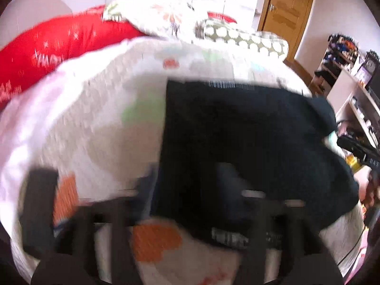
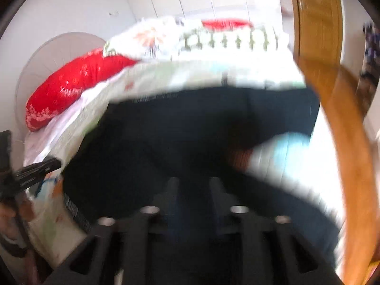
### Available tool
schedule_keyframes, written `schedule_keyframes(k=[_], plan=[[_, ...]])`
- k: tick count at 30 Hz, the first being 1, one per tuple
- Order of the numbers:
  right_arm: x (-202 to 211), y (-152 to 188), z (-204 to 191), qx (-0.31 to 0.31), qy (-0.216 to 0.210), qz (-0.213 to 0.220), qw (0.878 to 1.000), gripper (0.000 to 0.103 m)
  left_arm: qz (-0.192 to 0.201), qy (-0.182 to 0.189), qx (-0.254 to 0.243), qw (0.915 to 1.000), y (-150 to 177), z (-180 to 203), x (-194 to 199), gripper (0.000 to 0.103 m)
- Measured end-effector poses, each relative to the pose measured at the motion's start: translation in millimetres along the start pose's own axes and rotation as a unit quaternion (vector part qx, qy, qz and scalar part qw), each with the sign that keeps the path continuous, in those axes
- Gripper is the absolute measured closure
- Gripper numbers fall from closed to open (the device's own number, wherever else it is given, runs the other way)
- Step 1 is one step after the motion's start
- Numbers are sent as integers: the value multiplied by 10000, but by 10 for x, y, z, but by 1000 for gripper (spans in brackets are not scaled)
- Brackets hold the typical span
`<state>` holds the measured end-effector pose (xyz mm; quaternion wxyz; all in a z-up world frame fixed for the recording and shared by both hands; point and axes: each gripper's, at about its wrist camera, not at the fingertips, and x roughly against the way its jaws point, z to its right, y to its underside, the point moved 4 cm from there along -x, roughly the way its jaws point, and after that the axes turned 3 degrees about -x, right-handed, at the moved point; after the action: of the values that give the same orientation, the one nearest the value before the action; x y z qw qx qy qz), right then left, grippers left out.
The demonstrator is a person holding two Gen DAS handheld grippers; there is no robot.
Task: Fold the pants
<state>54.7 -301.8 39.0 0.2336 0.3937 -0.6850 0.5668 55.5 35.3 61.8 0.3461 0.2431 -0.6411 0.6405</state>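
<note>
The dark navy fabric pants fill the frame's centre on the white patterned bedspread, soft, limp, best pinched at hem or waistband; left gripper spread wide, right gripper narrow, apparently pinching cloth.

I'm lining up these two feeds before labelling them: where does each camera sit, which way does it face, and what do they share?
Left wrist: sits on the left gripper, looking along its wide-apart fingers across the bed at the dark pants; the right gripper shows at the right edge.
Right wrist: sits on the right gripper, fingers close together over the pants; the left gripper shows at the left edge.
Shared: pants, bed, red pillow, wooden door.
</note>
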Motion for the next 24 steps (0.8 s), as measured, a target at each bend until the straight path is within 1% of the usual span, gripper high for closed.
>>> schedule_keyframes(k=[1,3,5,6,7,9,11,12,15,18,19,20,22,23,24], plan=[[-46,-192,29,73,-2,153,9999,34,77,27,-8,10000,-83,-16,-9,17],[-237,-513,98,151,67,256,9995,33,238,12,-149,9996,-384,-65,-120,17],[-530,-835,220,318,224,123,9992,33,69,34,-330,9994,-625,-92,-355,17],[-630,-951,324,404,253,24,9989,33,-49,116,-433,9990,-729,-94,-500,17],[-752,-1028,384,513,260,-92,9983,33,-206,222,-586,9978,-820,-87,-658,17],[-1039,-1192,529,785,387,-454,9951,33,-422,174,-833,9955,-954,-85,-963,17],[-1288,-1301,587,1003,394,-696,9917,33,-679,60,-1083,9918,-1054,-86,-1262,17],[-1386,-1333,607,1105,398,-761,9902,33,-875,22,-1181,9891,-1111,-88,-1452,17],[-1615,-1411,684,1488,362,-1011,9830,31,-1240,184,-1275,9839,-1213,-98,-1781,17],[-1803,-1506,768,1636,353,-1072,9801,31,-1269,453,-1383,9812,-1279,-61,-1965,17],[-1861,-1540,786,1666,377,-1090,9793,31,-1324,602,-1468,9784,-1280,-21,-2030,17],[-1920,-1565,803,1660,351,-1139,9789,31,-1380,643,-1526,9765,-1274,16,-2061,17],[-2010,-1589,839,1546,186,-1295,9793,31,-1510,585,-1672,9725,-1254,88,-2180,16],[-2017,-1593,844,1521,152,-1289,9798,34,-1486,616,-1674,9727,-1260,107,-2225,15],[-1996,-1585,828,1546,115,-1244,9800,39,-1421,660,-1635,9740,-1282,114,-2234,15]])
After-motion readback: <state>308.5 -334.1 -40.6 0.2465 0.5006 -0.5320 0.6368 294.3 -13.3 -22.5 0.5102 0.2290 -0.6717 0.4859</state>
